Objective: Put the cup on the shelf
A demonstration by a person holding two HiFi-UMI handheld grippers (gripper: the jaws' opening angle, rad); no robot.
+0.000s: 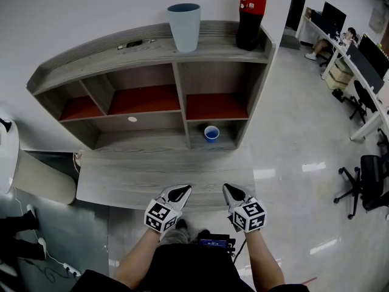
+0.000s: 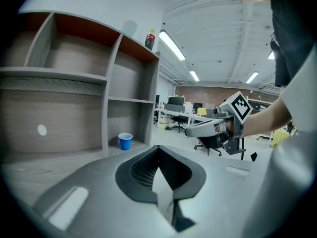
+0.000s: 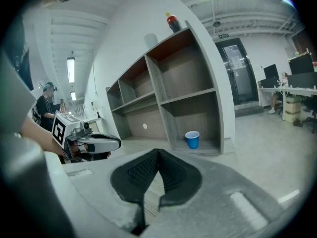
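Both grippers clenched, nothing in either. Left gripper (image 1: 180,192) has its jaws tip to tip in its own view (image 2: 158,150), and so does the right gripper (image 1: 233,192) in its view (image 3: 158,152). Each one also shows up side-on in the other's camera (right at (image 2: 190,131), left at (image 3: 116,144)), marker cube on top.

They sit side by side over the front edge of the grey wood desk board (image 1: 121,181), well apart from the shelving and pointed at it.

Small blue cup (image 1: 211,133) is upright, mouth up, in the bottom right bay of the grey shelf unit (image 1: 121,53), standing alone on that bay's floor. It is visible from both gripper views too – (image 2: 125,141) and (image 3: 192,139). Neither gripper is near it.

Shelf unit details:
- curved top board with a raised rim, bays with red panels behind the upper row
- on top: tall pale-blue container (image 1: 184,27) near the middle, cola bottle (image 1: 250,17) with a red label at the right end, marker pen (image 1: 135,43) lying flat to the left
- white round sticker (image 1: 132,119) on the back panel of the wide lower middle bay

Off to the right – glossy floor, an office chair (image 1: 364,181), desks with monitors.
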